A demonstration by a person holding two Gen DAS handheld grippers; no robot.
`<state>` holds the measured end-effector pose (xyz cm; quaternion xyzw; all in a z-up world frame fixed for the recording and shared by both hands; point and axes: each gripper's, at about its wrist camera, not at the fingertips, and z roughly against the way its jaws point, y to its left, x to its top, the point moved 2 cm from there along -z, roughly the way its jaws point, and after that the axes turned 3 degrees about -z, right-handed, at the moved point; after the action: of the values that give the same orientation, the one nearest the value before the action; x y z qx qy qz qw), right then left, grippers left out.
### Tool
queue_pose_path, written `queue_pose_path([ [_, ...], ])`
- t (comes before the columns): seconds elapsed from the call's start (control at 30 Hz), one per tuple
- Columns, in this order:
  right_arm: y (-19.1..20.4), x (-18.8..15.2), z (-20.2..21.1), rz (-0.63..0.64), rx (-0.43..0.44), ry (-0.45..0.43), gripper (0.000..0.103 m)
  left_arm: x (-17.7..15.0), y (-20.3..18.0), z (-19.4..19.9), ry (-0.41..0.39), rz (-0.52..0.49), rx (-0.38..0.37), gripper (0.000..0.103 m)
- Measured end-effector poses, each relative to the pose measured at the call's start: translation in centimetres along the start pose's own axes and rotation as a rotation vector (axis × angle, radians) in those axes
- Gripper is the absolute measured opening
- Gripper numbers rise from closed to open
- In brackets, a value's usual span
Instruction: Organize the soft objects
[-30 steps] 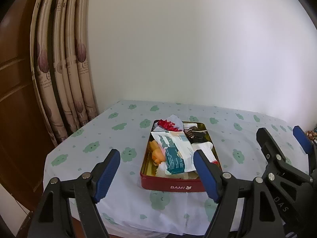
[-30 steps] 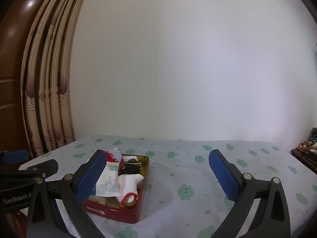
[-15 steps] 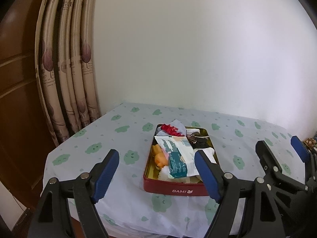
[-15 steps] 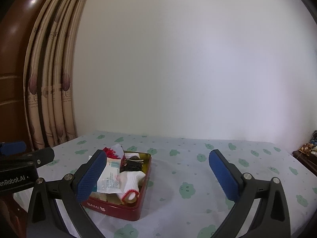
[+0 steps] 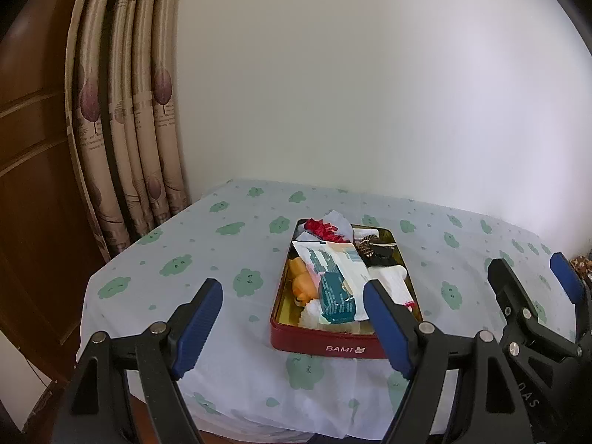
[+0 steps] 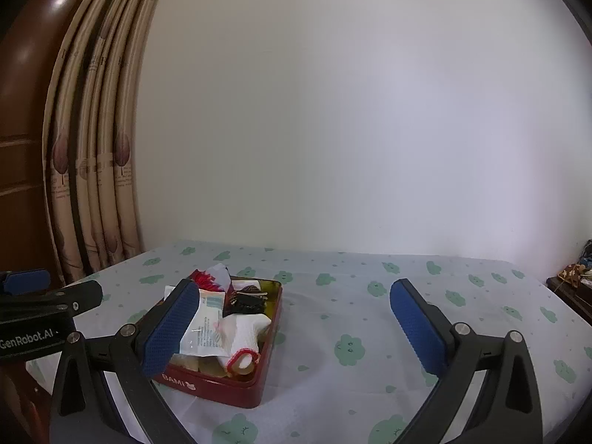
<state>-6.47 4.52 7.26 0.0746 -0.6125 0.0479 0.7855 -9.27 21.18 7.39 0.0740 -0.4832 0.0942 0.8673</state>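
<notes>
Both grippers hung above the near edge of the table with nothing between their blue pads. Seen from its own camera, the left gripper had its jaws spread wide, one pad at lower left of the frame and the other at lower centre, in front of the near right corner of the red tin. The right gripper was likewise wide open in its own view, its left pad overlapping the tin's near left side and its right pad over bare tablecloth.

The tin, marked BAMI on its front wall, sat on the white cloth printed with green clouds, at lower centre of the left view and lower left of the right view. Inside it lay a heap of soft things: a white and teal packet, a white sock with red trim, something orange, a red piece and a dark item at the far end. A patterned curtain hung at upper left, beside a plain wall.
</notes>
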Motion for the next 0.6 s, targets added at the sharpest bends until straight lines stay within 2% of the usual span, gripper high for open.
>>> queue_pose_path([
  [0.6, 0.3, -0.46, -0.04, 0.014, 0.005, 0.017, 0.103, -0.18, 0.16, -0.59, 0.028, 0.002, 0.023, 0.083],
])
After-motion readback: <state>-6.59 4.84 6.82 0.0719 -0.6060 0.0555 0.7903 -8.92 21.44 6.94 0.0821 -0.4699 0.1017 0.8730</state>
